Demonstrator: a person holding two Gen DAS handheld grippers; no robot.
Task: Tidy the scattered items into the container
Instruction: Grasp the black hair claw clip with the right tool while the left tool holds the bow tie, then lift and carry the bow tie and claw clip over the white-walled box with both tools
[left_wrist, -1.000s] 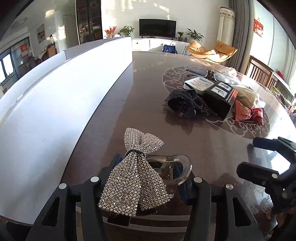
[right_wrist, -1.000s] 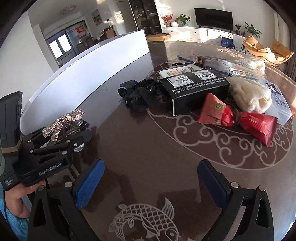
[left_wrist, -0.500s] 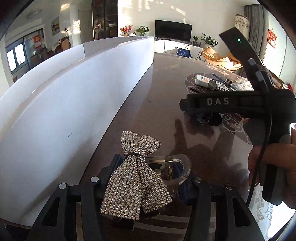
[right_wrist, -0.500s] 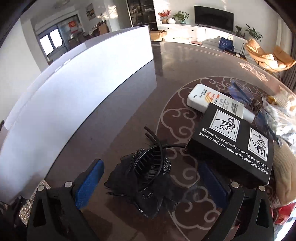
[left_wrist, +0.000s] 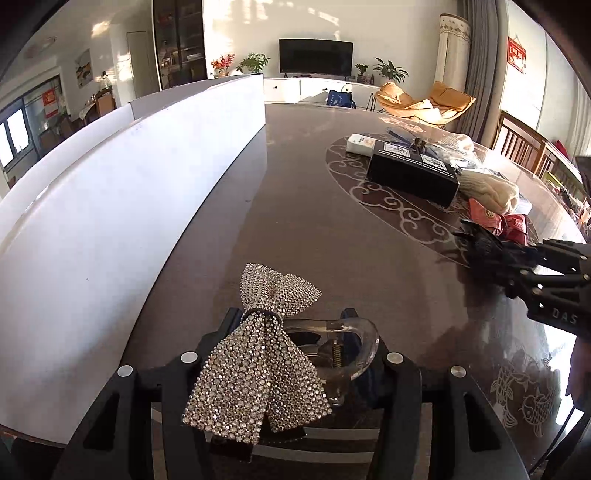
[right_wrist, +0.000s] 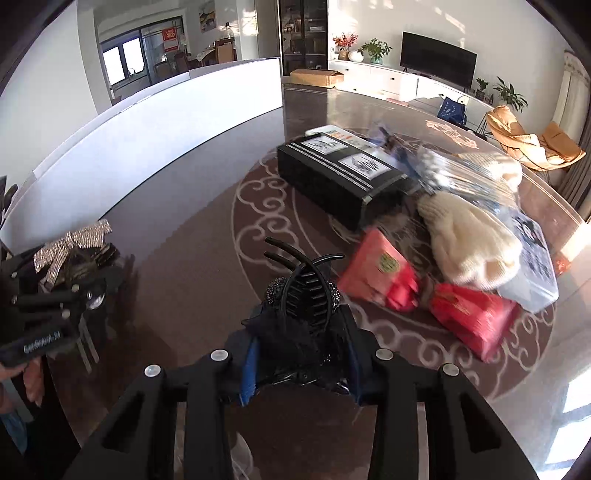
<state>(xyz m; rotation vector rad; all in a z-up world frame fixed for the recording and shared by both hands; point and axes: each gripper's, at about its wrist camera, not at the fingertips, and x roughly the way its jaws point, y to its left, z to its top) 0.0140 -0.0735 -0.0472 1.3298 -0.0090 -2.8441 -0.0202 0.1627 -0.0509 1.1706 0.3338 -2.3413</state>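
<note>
My left gripper (left_wrist: 291, 332) is shut on a clear hair claw clip with a rhinestone bow (left_wrist: 258, 350), held above the dark table; it also shows in the right wrist view (right_wrist: 70, 247). My right gripper (right_wrist: 301, 332) is shut on a black hair claw clip with dark fabric (right_wrist: 301, 295), lifted off the table; it shows in the left wrist view (left_wrist: 484, 247) at the right edge. The white container (left_wrist: 110, 206) runs along the table's left side, its wall also in the right wrist view (right_wrist: 147, 147).
On the table's patterned centre lie a black box (right_wrist: 340, 177), a white tube (left_wrist: 360, 144), a cream knit hat (right_wrist: 469, 240), red packets (right_wrist: 424, 295) and a clear plastic bag (right_wrist: 480, 177). Chairs stand beyond the table's right edge.
My right gripper closed on the black claw clip and lifted it back from beside the black box. My left gripper kept its hold on the bow clip.
</note>
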